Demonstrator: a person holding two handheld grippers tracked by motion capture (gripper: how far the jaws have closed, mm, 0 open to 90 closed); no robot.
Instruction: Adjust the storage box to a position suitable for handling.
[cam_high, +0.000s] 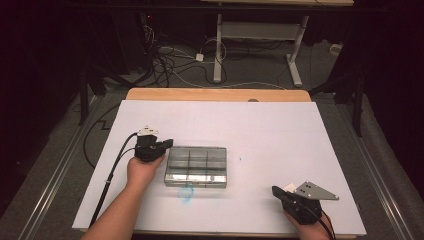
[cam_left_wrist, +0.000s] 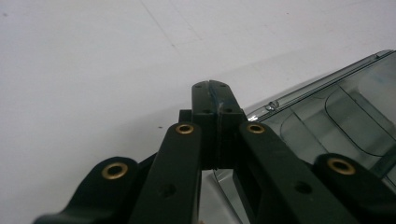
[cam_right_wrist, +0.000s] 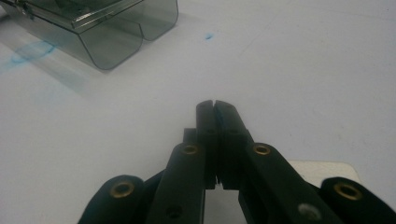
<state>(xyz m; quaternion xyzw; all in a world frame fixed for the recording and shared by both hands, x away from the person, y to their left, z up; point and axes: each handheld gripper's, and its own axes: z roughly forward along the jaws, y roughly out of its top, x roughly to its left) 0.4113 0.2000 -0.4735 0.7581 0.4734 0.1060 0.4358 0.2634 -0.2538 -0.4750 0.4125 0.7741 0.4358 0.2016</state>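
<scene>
- Near the middle of the white table top (cam_high: 280, 135) lay a clear, smoky-grey plastic organiser box (cam_high: 196, 166), flat and rectangular, its inside split by dividers into a grid of compartments; I could not tell whether anything lay in them.
- In the left gripper view the box's lid edge (cam_left_wrist: 322, 86) showed as a pale strip with a small catch on it, and the compartments beneath had rounded corners.
- In the right gripper view the box's underside (cam_right_wrist: 116, 39) curved in rounded troughs.
- Just in front of the box, a blue smear (cam_high: 186, 193) marked the surface, and a small blue dot (cam_high: 240, 160) sat to the box's right.
- The left gripper (cam_high: 167, 145) sat at the box's far-left corner, its jaws pressed together with nothing between them.
- The right gripper (cam_high: 275, 190) rested well to the right of the box, nearer the person, jaws likewise closed on nothing, a grey three-cornered plate (cam_high: 315, 190) on top.
- Beyond the box, a wooden table edge (cam_high: 215, 94) bordered the white top.
- Farther off, cables (cam_high: 170, 60) trailed over a grey floor beside a white desk frame (cam_high: 260, 35), in a dark room.
</scene>
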